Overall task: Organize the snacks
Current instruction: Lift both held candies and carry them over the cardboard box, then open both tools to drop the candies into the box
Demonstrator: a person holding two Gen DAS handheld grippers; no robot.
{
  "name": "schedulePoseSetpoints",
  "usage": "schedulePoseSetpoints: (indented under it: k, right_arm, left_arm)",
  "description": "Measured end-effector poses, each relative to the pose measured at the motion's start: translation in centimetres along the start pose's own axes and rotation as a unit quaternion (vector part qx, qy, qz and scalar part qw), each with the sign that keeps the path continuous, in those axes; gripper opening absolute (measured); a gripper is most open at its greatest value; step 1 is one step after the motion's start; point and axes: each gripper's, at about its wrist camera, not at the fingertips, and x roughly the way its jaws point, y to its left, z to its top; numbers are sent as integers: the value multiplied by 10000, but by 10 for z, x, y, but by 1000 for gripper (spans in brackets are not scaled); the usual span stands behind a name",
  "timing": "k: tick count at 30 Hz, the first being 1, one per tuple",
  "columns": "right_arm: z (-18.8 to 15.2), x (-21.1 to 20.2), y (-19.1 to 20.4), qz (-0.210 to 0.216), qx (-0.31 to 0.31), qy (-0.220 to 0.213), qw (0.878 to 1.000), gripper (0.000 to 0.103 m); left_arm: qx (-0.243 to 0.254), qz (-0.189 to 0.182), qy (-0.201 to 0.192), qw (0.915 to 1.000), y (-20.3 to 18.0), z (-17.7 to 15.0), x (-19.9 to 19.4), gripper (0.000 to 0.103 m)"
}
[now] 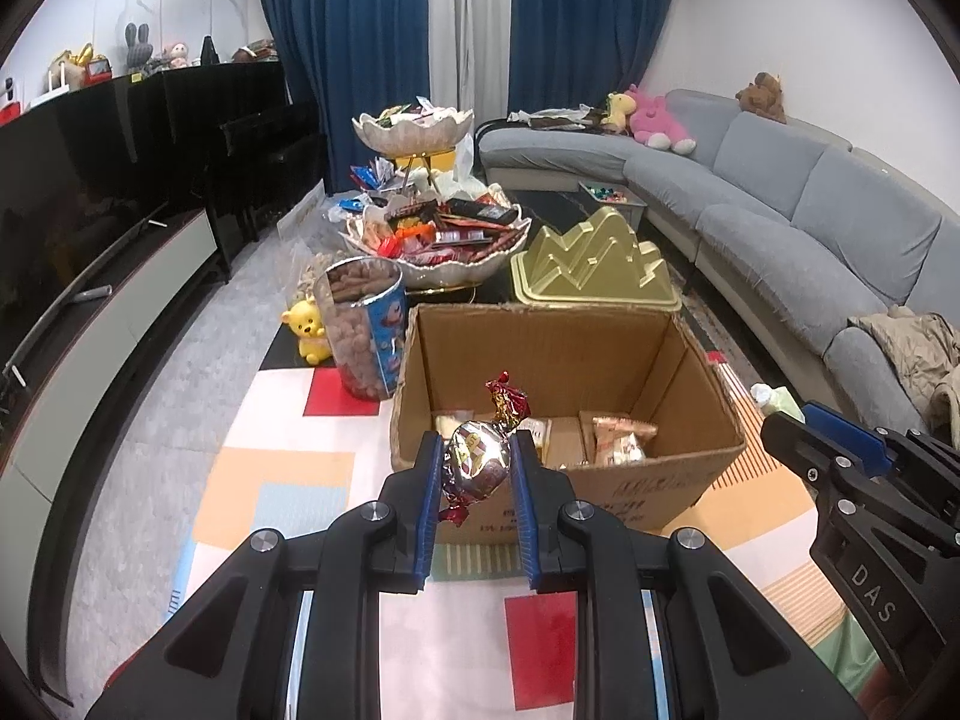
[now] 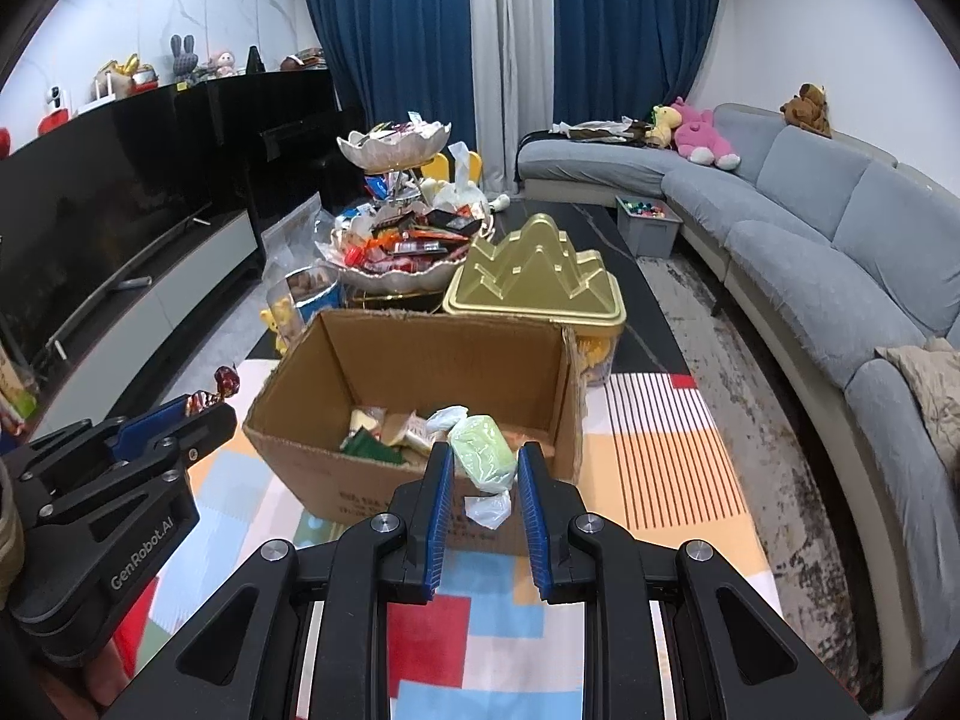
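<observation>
My left gripper point(image 1: 475, 462) is shut on a foil-wrapped candy point(image 1: 477, 459) with red twisted ends, held just before the near wall of an open cardboard box point(image 1: 564, 483). My right gripper point(image 2: 483, 468) is shut on a pale green wrapped snack point(image 2: 483, 459), held over the near wall of the same box point(image 2: 384, 483). Several wrapped snacks point(image 1: 621, 441) lie on the box floor. The left gripper also shows at the left of the right wrist view point(image 2: 207, 414). The right gripper shows at the right of the left wrist view point(image 1: 786, 423).
A two-tier shell-shaped snack stand point(image 1: 444, 240) piled with snacks stands behind the box. A gold mountain-shaped lid point(image 1: 591, 267) sits on a container to its right. A clear jar of snacks point(image 1: 360, 327) and a yellow bear point(image 1: 309, 333) stand to the left. A grey sofa point(image 1: 780, 204) curves along the right.
</observation>
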Motion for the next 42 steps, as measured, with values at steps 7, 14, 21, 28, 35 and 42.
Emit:
schedulePoseSetpoints:
  k: [7,14,21,28,35,42]
  right_arm:
    - [15,5,-1,-4,7,-66,10000,24]
    - [25,15,-3,13,22,-60,10000,24]
    - [34,25,-3,29,-2,-26,10000,24]
    - [40,43,-4,51,-23,50,10000,24]
    - [44,60,-2,77,-40,131,9999,24]
    - [45,71,-2,106,-42,216,9997,24]
  left_arm:
    - [20,-10,-87,10000,-1,15,5,23]
    - [43,-11,-152,9999,-1,30,13,23]
    - [36,-21,-131,9999,-1,41,28,23]
    - [32,-20,-56,10000,-2,46,46,23]
    - [11,4,29,10000,0,48,62,23]
    - [13,-6,98,10000,1,49,75,23]
